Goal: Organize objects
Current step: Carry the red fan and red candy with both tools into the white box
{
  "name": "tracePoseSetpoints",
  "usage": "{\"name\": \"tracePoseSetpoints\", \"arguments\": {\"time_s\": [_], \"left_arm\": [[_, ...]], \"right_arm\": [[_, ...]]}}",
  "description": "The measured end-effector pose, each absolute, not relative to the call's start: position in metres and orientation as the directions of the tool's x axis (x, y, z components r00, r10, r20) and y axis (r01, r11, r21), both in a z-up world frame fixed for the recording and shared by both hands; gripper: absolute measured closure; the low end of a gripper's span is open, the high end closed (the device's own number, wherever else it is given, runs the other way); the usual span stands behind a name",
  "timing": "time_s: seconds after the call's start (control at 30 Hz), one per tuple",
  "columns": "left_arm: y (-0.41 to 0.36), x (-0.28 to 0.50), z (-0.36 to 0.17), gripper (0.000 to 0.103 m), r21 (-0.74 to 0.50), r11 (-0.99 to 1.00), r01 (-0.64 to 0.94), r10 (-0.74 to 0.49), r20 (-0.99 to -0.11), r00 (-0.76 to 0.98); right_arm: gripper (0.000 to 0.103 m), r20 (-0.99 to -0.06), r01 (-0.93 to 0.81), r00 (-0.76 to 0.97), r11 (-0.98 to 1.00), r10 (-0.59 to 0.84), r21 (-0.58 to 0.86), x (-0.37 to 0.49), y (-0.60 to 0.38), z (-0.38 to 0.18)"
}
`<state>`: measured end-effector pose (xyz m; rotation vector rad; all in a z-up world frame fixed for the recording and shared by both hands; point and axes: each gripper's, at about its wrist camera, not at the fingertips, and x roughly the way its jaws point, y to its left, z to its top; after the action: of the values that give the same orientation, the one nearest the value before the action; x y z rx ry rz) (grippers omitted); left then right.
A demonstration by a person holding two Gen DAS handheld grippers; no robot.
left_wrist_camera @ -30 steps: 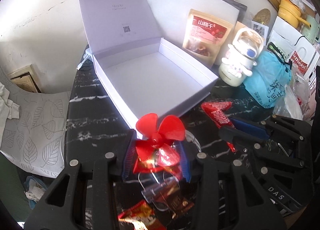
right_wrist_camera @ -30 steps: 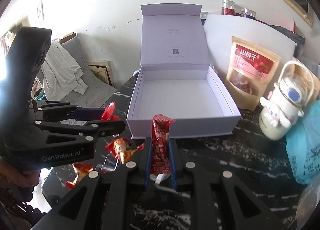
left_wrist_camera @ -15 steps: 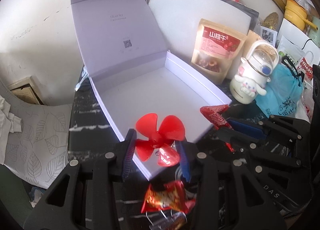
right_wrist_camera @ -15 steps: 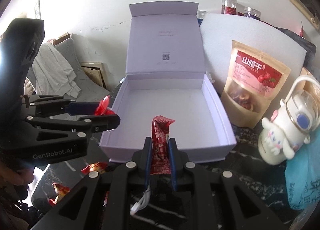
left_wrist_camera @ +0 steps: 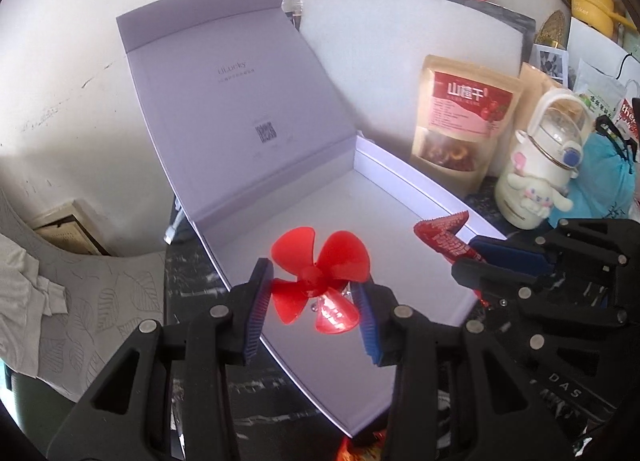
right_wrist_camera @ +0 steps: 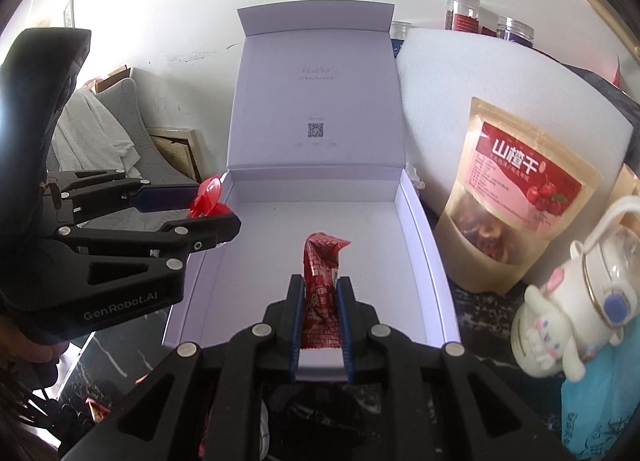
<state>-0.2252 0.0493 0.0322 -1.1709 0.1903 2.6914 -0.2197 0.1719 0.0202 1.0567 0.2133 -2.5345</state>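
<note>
While the left gripper point(left_wrist_camera: 314, 293) pinches a red propeller point(left_wrist_camera: 316, 279) at frame centre over the open white box point(right_wrist_camera: 424, 261), the right gripper point(right_wrist_camera: 320, 313) clamps a red snack packet point(right_wrist_camera: 322, 281) above it.

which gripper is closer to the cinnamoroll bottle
Right. The right gripper is over the box's side nearest the Cinnamoroll bottle; the left gripper is at the far side.
</note>
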Motion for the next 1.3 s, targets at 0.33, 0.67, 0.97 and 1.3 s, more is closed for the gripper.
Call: {"name": "tracePoseSetpoints", "arguments": {"time_s": [0.33,0.67,0.97,1.3], "left_arm": [[0.051,-0.26,0.031,0.065,0.07,-0.973,-0.219,0.096,-0.741,-0.664],[0.058,-0.294,0.014,0.064,0.11,-0.97,-0.218,0.058,-0.762,-0.644],[0.064,-0.324,-0.005,0.064,0.163,-0.964,-0.21,0.004,-0.779,-0.626],[0.07,-0.351,-0.034,0.064,0.218,-0.952,-0.215,-0.055,-0.812,-0.581]], "right_arm": [[0.088,-0.71,0.404,-0.646,-0.915,-0.28,-0.007,-0.254,0.168,0.025],[0.088,-0.717,0.411,-0.652,-0.91,-0.246,-0.062,-0.283,0.165,0.02],[0.088,-0.733,0.397,-0.643,-0.915,-0.221,-0.072,-0.31,0.161,0.01],[0.088,-0.769,0.37,-0.607,-0.928,-0.198,-0.054,-0.339,0.163,-0.009]]}}
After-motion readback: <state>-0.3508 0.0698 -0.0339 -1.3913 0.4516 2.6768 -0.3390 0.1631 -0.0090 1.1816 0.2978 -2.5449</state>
